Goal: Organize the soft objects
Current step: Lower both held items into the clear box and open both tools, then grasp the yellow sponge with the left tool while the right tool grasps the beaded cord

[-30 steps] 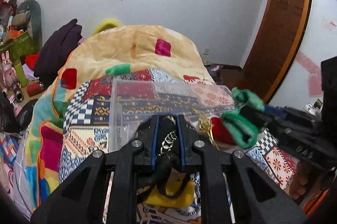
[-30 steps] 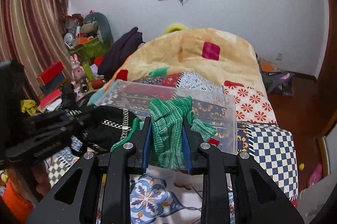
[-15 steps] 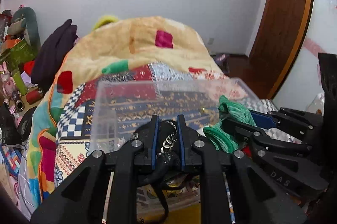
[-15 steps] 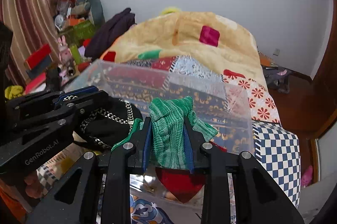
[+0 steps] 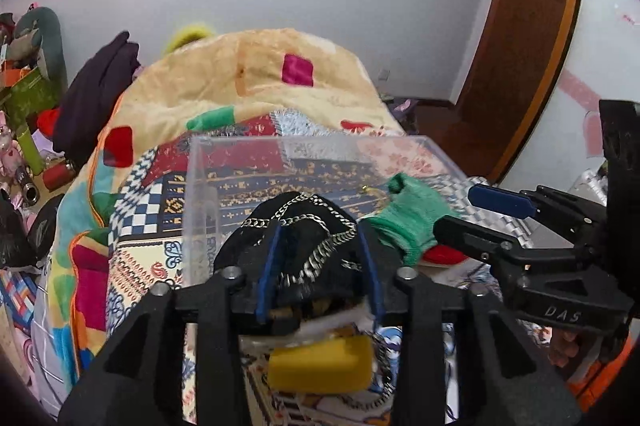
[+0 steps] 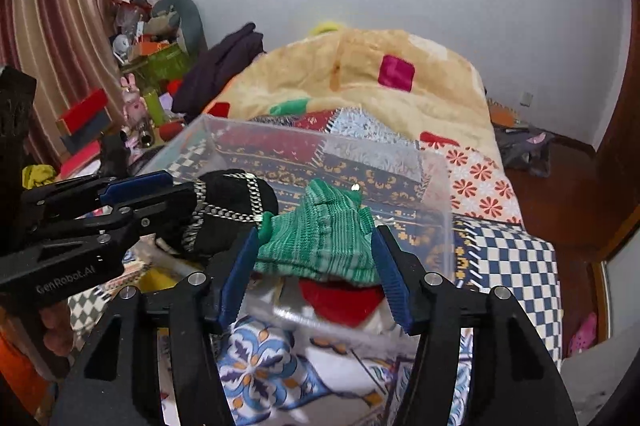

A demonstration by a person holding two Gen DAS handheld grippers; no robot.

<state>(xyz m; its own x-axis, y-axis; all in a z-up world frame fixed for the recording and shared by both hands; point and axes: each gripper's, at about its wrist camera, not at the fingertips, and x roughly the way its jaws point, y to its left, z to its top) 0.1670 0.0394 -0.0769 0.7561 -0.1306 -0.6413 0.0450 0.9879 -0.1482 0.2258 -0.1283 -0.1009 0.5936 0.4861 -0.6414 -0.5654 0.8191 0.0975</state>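
- Left gripper [image 5: 318, 268]: jaws released around the black chain-trimmed fabric pouch [image 5: 308, 242] inside the clear plastic box [image 5: 200, 186].
- Right gripper [image 6: 316, 274]: jaws released beside the green knitted cloth [image 6: 324, 242], which lies in the same box on the bed.

Green striped knit [image 6: 320, 242]; black cap [image 5: 304, 246] with silver chain; patchwork quilt [image 6: 504, 258]; clear bin [image 6: 320, 142].

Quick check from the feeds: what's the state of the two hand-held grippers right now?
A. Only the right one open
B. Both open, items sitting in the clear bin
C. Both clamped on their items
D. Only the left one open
B: the left hand-held gripper stands spread around the black chained item and the right hand-held gripper around the green knit piece, both items resting in the clear bin.
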